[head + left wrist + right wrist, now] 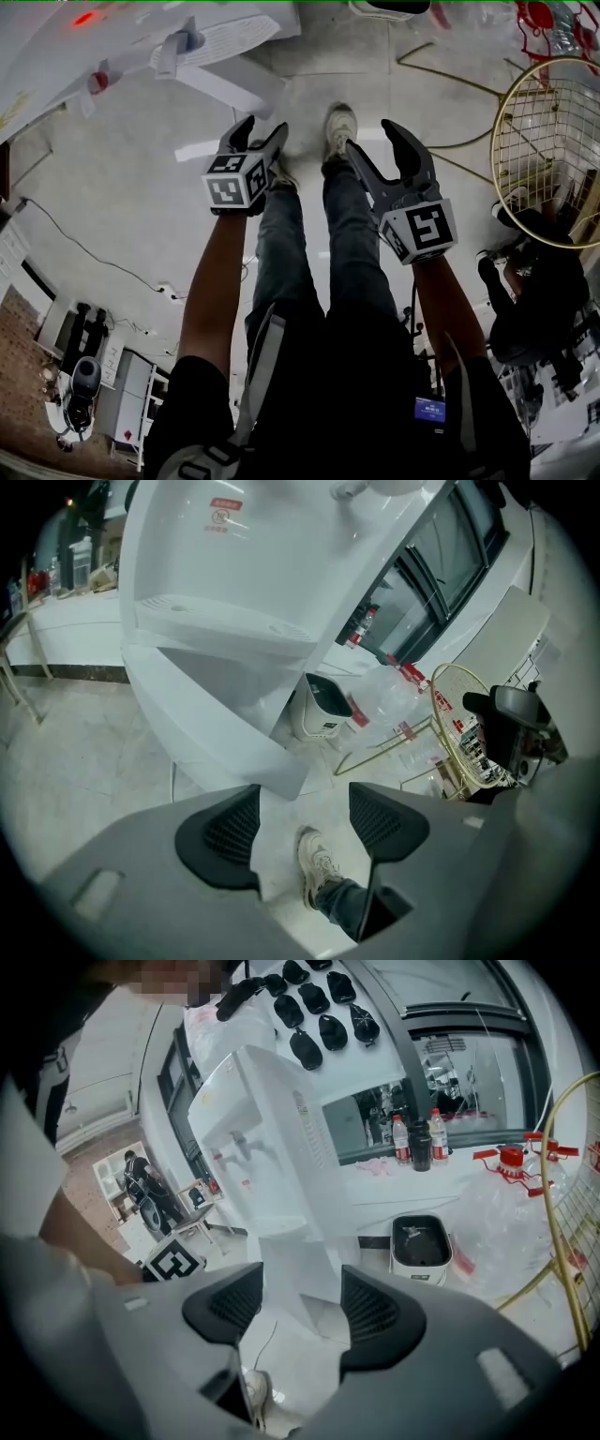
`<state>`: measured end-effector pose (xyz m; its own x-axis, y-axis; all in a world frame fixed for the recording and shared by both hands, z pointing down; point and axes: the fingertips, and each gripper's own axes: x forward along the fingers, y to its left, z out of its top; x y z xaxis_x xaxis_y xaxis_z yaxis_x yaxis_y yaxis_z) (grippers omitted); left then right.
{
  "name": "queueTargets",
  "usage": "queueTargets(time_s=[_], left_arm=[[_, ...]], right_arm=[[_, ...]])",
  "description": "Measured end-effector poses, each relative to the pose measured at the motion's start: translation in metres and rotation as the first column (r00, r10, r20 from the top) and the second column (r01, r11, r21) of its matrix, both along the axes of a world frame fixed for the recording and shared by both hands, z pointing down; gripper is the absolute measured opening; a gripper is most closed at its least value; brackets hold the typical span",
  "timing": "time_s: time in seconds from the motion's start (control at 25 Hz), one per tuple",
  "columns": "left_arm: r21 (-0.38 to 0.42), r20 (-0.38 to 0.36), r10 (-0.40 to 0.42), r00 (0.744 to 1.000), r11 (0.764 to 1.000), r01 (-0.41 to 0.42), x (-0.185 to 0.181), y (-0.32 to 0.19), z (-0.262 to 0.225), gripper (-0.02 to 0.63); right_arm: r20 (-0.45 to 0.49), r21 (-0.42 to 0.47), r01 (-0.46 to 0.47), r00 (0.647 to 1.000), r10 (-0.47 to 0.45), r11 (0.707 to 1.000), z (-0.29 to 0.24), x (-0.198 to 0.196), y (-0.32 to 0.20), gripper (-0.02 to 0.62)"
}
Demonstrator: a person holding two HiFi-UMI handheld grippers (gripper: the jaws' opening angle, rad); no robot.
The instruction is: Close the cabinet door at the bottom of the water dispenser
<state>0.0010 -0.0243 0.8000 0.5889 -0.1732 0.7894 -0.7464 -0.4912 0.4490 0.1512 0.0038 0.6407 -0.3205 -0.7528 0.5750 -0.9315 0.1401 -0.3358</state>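
Watching over pale stone floor [122, 197], windowed room | white water dispenser [141, 37] far left | cabinet door [234, 89] at its base swung open, long edge running out toward the person's shoes | left gripper [263, 127] near the door, apart from it, fingers wide, empty | right gripper [371, 137] fingers spread, empty | gold wire basket [507, 103] far right
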Motion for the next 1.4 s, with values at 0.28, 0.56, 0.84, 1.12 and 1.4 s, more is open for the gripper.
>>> queueTargets(time_s=[0.28,0.56,0.84,1.12,1.4], left_arm=[[0.017,0.003,-0.03,1.0,0.999,0.03,0.015,-0.011,0.002,0.311],[0.029,0.005,-0.024,1.0,0.999,0.024,0.032,-0.021,0.002,0.31],[0.048,0.001,-0.027,1.0,0.998,0.027,0.051,-0.033,0.004,0.307],[0.077,-0.009,-0.022,1.0,0.997,0.023,0.066,-0.048,-0.002,0.307],[0.075,-0.018,-0.002,1.0,0.997,0.004,0.071,-0.063,-0.007,0.308]], right_arm=[[0.004,-0.017,0.002,1.0,-0.002,1.0,0.014,0.024,-0.003,0.256],[-0.004,-0.015,-0.005,1.0,0.005,1.0,0.024,0.048,-0.007,0.253],[0.004,-0.029,-0.022,1.0,0.022,0.999,0.033,0.066,-0.003,0.252],[0.009,-0.034,-0.04,0.999,0.04,0.999,0.034,0.077,-0.005,0.25],[0.021,-0.035,-0.064,0.998,0.065,0.997,0.029,0.076,-0.014,0.245]])
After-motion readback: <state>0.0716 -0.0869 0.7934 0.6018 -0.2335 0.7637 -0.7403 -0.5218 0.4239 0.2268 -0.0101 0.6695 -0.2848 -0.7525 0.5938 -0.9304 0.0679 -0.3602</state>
